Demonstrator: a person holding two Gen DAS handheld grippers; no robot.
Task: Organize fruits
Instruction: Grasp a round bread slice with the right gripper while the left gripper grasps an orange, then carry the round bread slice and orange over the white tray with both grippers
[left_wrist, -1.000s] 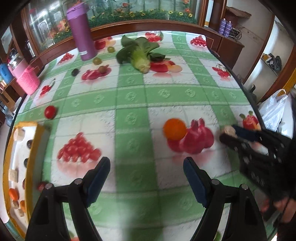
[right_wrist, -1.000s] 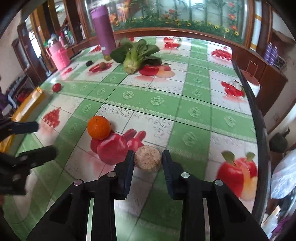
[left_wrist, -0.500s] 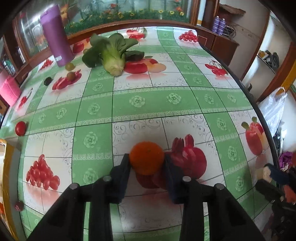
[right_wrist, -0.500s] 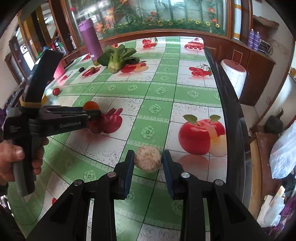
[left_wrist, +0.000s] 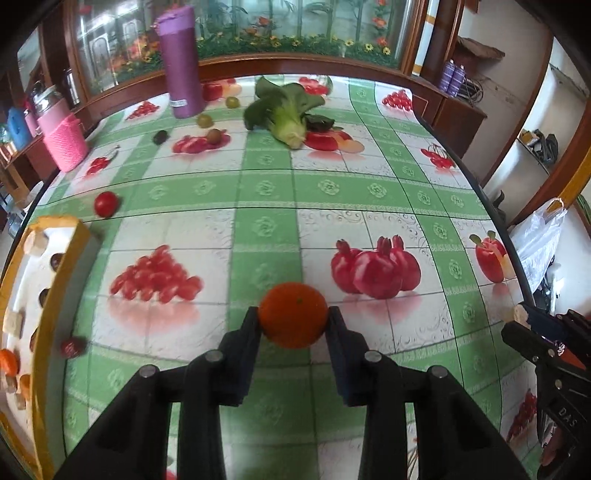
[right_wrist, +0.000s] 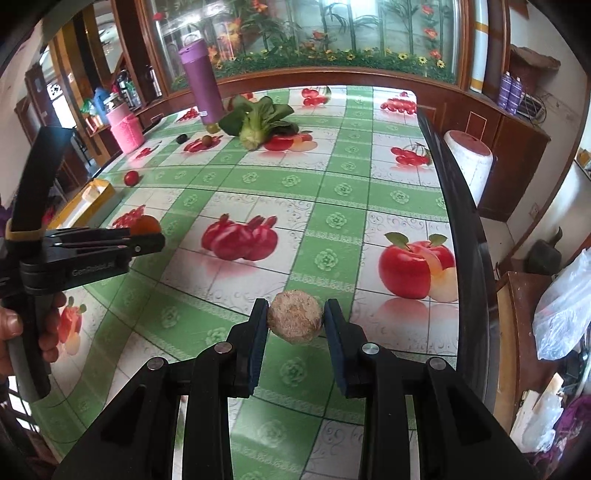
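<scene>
Fingers of the left gripper are squeezed tight on an orange, one on each side, and the orange sits above the table. Fingers of the right gripper pinch a rough brown ball-shaped fruit the same way. Left of the orange is a yellow tray at the table edge, with small pieces of food in it. A little dark red fruit lies just beside the tray, and a red tomato lies past the tray's far end. Far behind the orange is a leafy green vegetable. Left of the vegetable stand a tall purple bottle and a few small round fruits. A pink basket sits near the table's far left edge.
</scene>
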